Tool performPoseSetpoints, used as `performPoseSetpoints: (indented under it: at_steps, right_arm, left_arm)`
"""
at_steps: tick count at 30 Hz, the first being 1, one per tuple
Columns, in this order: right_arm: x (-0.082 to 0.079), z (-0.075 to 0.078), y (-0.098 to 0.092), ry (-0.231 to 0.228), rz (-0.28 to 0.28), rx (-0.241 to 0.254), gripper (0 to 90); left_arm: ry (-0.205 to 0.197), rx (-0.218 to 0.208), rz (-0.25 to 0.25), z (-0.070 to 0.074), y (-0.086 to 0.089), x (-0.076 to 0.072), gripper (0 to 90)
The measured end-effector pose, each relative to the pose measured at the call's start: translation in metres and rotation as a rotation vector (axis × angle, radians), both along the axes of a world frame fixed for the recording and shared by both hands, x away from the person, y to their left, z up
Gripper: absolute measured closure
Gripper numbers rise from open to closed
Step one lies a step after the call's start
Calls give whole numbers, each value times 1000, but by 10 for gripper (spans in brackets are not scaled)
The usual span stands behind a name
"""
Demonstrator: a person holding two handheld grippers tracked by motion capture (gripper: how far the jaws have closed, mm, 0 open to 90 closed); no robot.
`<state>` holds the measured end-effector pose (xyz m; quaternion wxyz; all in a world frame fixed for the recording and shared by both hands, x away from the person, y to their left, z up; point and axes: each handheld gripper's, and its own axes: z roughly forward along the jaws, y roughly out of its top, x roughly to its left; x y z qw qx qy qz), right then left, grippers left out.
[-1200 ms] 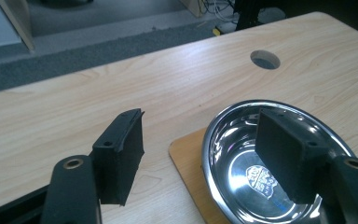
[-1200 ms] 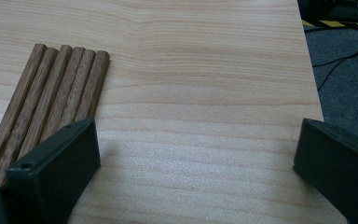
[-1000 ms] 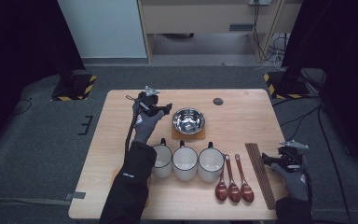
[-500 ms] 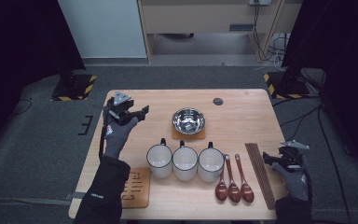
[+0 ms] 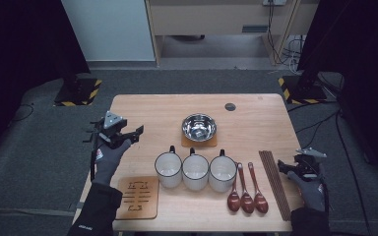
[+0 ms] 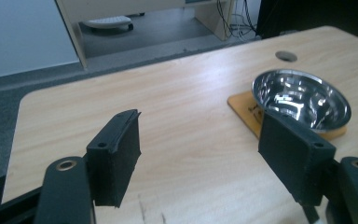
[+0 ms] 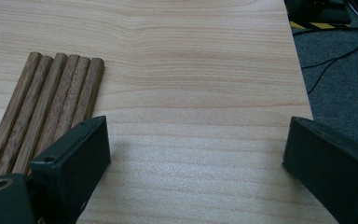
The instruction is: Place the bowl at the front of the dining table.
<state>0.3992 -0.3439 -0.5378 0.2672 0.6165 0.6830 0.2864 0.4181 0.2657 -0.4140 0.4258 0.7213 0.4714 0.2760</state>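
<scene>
Right, my left gripper (image 5: pixel 139 132) hangs empty with jaws apart at the worktop's (image 5: pixel 256 110) left edge, so I'd sweep low toward the shiny steel bowl (image 5: pixel 199 127) on its thin wooden coaster (image 5: pixel 212 143), while my right gripper (image 5: pixel 281 168) idles wide beside the brown wooden chopsticks (image 5: pixel 274 183).

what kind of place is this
Probably a lab or studio set up for recording, not a home. The table stands alone on grey carpet between black curtains, with hazard-striped stand bases and loose cables on the floor.
</scene>
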Motion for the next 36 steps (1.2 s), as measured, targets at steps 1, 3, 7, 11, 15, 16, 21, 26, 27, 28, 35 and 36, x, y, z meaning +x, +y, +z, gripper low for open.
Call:
performPoseSetpoints:
  at_steps: [1, 3, 7, 11, 15, 16, 21, 26, 27, 28, 35, 36]
  right_arm:
    - [0, 0, 0, -1, -4, -3, 76]
    - [0, 0, 0, 2, -7, -1, 77]
    - [0, 2, 1, -1, -7, -13, 85]
    - [-1, 5, 2, -7, -2, -9, 89]
    - [-2, 8, 4, -17, 4, -14, 95]
    - [-3, 10, 4, -21, 7, -10, 98]
    - [-3, 15, 9, -33, 21, -5, 107]
    - [-4, 17, 12, -39, 33, -2, 112]
    - [-4, 18, 13, -44, 38, -3, 113]
    - [-5, 21, 14, -49, 42, -3, 117]
    - [-7, 26, 17, -57, 64, -9, 151]
    - [-7, 26, 17, -57, 64, -9, 151]
  left_arm:
    - [7, 6, 3, -4, 2, -3, 274]
    - [14, 9, 6, -7, 4, -7, 267]
    - [40, 16, 13, -22, 12, -20, 257]
    - [60, 23, 26, -42, 21, -33, 251]
    - [84, 25, 39, -56, 26, -38, 244]
    - [100, 20, 49, -65, 31, -41, 244]
    - [147, 21, 85, -87, 40, -46, 261]
    - [173, 43, 112, -101, 45, -47, 260]
    - [177, 46, 117, -103, 46, -47, 258]
    - [181, 52, 120, -105, 47, -48, 255]
    - [193, 46, 144, -113, 51, -51, 244]
    - [198, 47, 143, -114, 51, -51, 244]
